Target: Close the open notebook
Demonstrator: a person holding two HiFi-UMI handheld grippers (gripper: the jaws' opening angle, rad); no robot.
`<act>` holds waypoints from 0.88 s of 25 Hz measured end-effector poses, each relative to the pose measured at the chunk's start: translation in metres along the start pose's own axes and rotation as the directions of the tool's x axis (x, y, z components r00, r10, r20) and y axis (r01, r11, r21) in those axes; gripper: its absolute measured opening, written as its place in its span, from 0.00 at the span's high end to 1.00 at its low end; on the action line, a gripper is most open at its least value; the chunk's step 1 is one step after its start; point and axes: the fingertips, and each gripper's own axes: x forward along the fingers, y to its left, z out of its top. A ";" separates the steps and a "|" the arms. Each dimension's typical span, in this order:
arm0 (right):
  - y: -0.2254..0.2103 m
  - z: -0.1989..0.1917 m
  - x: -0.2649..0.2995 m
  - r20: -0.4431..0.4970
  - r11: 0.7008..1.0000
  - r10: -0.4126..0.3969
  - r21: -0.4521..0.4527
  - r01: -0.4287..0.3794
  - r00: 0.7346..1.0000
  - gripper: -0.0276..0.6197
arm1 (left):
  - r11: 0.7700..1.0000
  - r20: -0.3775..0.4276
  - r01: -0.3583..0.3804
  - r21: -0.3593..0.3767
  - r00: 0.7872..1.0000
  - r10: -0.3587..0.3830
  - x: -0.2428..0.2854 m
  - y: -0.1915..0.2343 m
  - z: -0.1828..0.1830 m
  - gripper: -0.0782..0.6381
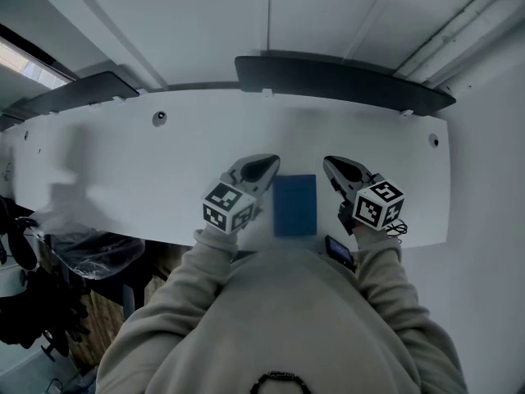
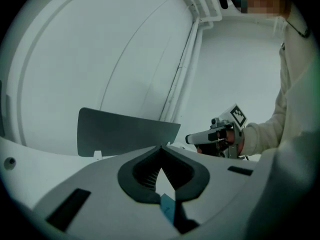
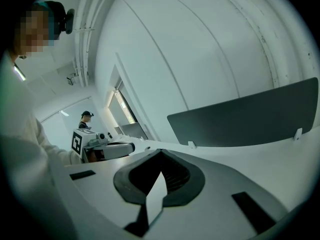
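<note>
On the white worktop [image 1: 123, 162], close to its front edge and about midway along it, a blue notebook [image 1: 294, 205] is seen lying flat and closed, cover upward, its long sides running from the front edge toward the back edge. It is flanked by both grippers. The left gripper [image 1: 267, 167] is held just beside the notebook's left edge, and the right gripper [image 1: 331, 167] is held near its right edge; whether either touches the cover cannot be told.

The left gripper's fingertips are shown pressed together with nothing clamped between them, and a sliver of the blue cover [image 2: 167, 208] is glimpsed below through the gap behind the tips. The right gripper's fingertips are likewise brought together on nothing, with only bare white worktop seen through the gap.

A dark divider panel [image 1: 344, 80] is mounted along the back edge. A small dark flat device [image 1: 338, 251] is partly seen at the front edge, beside the right sleeve.
</note>
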 end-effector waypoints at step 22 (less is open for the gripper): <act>-0.059 -0.087 0.001 -0.150 0.991 -0.068 0.105 0.084 0.986 0.93 | 0.991 -0.214 0.030 -0.132 0.975 -0.058 0.024 -0.005 -0.102 0.89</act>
